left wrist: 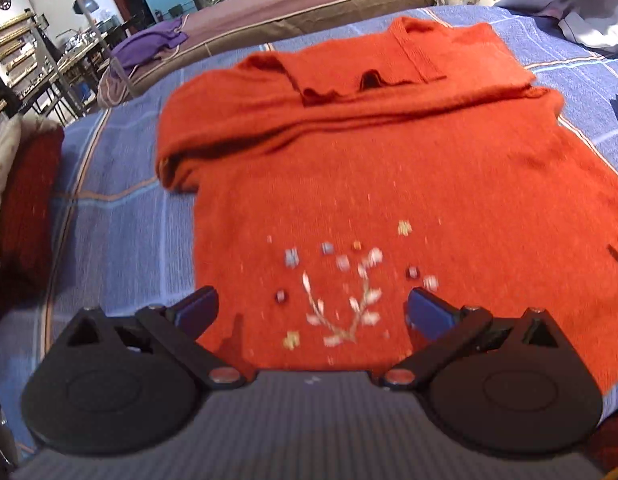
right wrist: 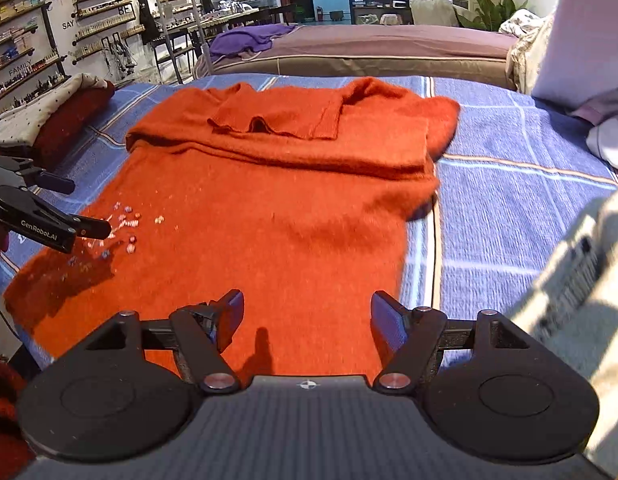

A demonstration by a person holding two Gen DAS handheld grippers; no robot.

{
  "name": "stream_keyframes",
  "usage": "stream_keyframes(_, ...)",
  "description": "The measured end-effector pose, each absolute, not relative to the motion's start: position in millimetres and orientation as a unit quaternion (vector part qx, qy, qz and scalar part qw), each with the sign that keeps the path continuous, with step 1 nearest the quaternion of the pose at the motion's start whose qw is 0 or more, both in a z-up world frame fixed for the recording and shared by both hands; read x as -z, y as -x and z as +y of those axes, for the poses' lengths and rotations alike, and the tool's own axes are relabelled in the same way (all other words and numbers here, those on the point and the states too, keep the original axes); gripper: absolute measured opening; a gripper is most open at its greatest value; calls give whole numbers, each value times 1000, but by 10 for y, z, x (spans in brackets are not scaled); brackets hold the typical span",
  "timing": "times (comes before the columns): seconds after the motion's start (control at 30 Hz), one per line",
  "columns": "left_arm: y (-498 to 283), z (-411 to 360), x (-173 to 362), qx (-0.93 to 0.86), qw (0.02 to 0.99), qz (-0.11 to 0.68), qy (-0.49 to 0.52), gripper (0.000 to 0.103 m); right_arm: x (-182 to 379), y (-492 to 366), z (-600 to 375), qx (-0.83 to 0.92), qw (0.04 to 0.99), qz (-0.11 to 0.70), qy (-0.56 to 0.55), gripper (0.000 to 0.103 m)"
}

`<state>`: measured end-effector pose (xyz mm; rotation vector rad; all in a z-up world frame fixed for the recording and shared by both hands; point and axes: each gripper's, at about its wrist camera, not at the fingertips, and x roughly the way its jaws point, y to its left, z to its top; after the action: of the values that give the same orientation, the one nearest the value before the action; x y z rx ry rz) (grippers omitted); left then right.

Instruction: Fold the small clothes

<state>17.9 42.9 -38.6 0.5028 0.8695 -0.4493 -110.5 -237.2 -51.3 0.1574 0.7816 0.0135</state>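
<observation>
The bed [right wrist: 509,208], under a blue checked cover, carries the task's thing: an orange sweater [right wrist: 269,208] lying flat across its middle, hem near, collar far. Its far part is already folded toward the near side, sleeves and collar stacked in a thick band [left wrist: 349,92] across the chest. An embroidered flower patch [left wrist: 341,292] sits on the near left of the body.

The left gripper [left wrist: 309,312] hangs over that patch, fingers spread wide with nothing between them. The right gripper [right wrist: 307,316] hangs over the near right hem, likewise spread and empty.

Biggest risk, as I judge it: the folded band is loose and bulky, so lifting the hem for the next fold could drag the whole sweater along the cover and spill the sleeves back out. Uneven grips at the two corners would skew the fold. A pinch taken too deep could catch the cover too. Smallest worry: a fingertip snagging the raised beads of the patch in the fuzzy knit.
</observation>
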Motion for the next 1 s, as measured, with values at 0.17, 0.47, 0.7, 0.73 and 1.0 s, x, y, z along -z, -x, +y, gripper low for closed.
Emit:
stream_keyframes(0.17,9,601,456,198,857,425,-216,103,563,1327,-2335,1,923,380,-69,103)
stream_keyframes(0.47,352,1402,470,165,878,435,-113,103,697,1621,-2372,10,908,405,-105,103)
stream_keyframes(0.7,384,1779,553,153,873,460,-54,103,845,1701,-2556,15,893,411,-180,103)
stream_keyframes(0.73,373,1805,553,156,873,460,-44,103,868,1707,-2591,15,890,412,-196,103)
stream_keyframes(1.0,302,1761,630,182,854,487,-8,92,930,1770,-2694,0,884,405,-234,103)
